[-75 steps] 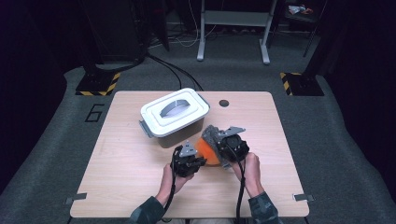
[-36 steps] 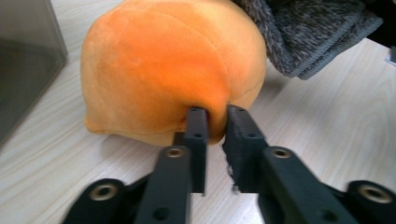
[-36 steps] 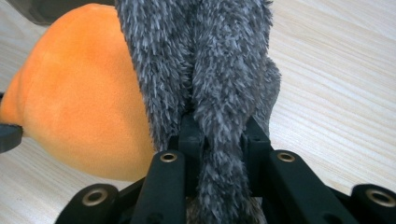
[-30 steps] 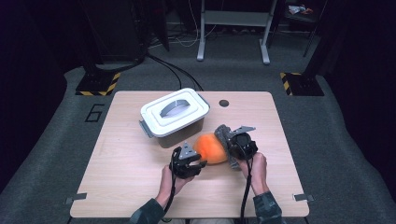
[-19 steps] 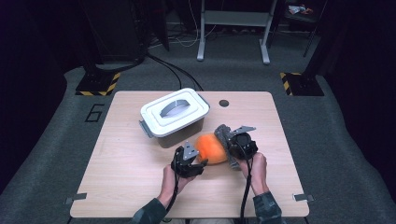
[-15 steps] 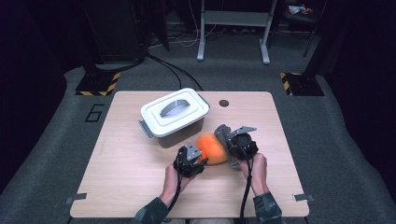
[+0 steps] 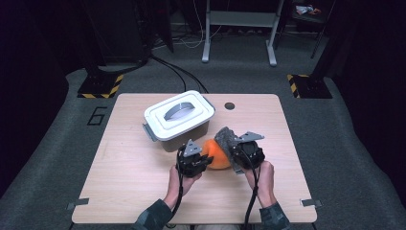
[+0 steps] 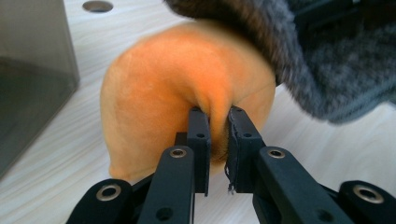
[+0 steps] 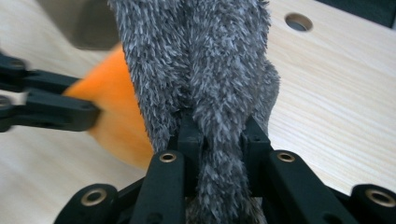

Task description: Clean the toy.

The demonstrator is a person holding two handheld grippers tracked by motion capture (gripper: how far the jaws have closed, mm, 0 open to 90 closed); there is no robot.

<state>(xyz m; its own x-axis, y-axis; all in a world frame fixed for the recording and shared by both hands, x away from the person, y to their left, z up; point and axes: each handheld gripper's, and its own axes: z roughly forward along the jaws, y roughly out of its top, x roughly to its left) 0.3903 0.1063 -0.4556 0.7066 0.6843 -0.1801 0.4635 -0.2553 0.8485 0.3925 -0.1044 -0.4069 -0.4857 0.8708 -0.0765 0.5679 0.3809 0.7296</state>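
The left claw [image 8: 217, 140] has just been closed on a fold of the orange plush [image 8: 187, 88] above the table [image 7: 119, 191]; its grey fur [image 9: 201, 60] is pinched in the right claw [image 9: 219, 140]. Soft, light, best gripped by folds.

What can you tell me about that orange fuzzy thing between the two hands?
The orange plush piece looks soft and velvety, rounded like a stuffed ball. It sits low over the wooden table, just in front of the white-lidded box. The left tool has just closed and pinches a fold of it. Shaggy grey fabric, gripped by the right tool, lies against its top.
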